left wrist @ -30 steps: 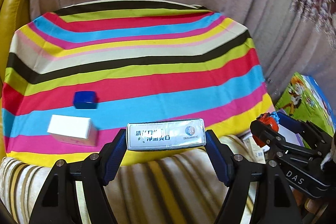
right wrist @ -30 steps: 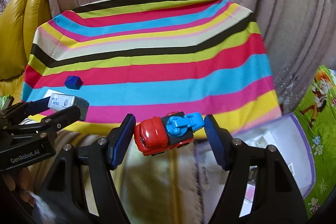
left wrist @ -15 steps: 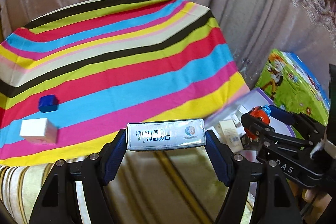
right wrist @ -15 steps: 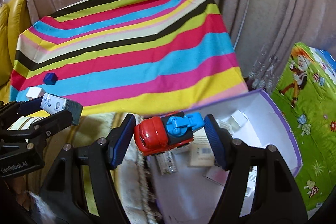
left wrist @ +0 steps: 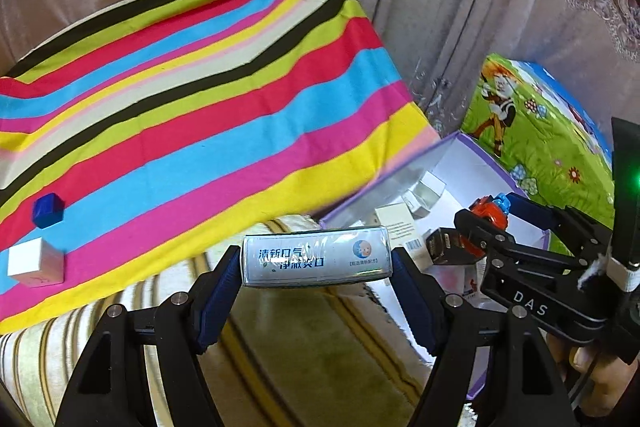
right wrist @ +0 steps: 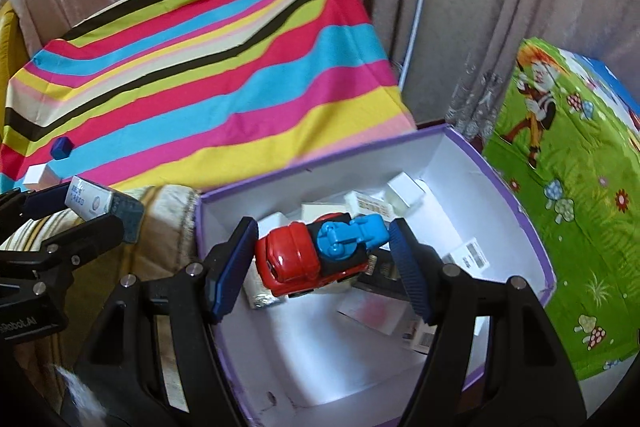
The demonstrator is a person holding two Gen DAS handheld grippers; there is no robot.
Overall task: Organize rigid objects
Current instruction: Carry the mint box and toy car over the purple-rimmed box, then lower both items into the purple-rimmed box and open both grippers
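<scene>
The right gripper (right wrist: pixel 322 253) clamps the toy truck (right wrist: pixel 316 255) above the open storage box (right wrist: pixel 500 187), positioned for release. The left gripper (left wrist: pixel 316 261) clamps the toothpaste box (left wrist: pixel 316 261) beside it, likely awaiting deposit.

Left wrist view: rides the left gripper (left wrist: pixel 316 263), looks forward over floor toward striped cloth (left wrist: pixel 200 99), close range. Right wrist view: rides the right gripper (right wrist: pixel 322 251), tilted down into purple-rimmed box (right wrist: pixel 532 227), very near. Both views share cloth, box, cartoon lid (right wrist: pixel 568 187), each other's gripper.
</scene>
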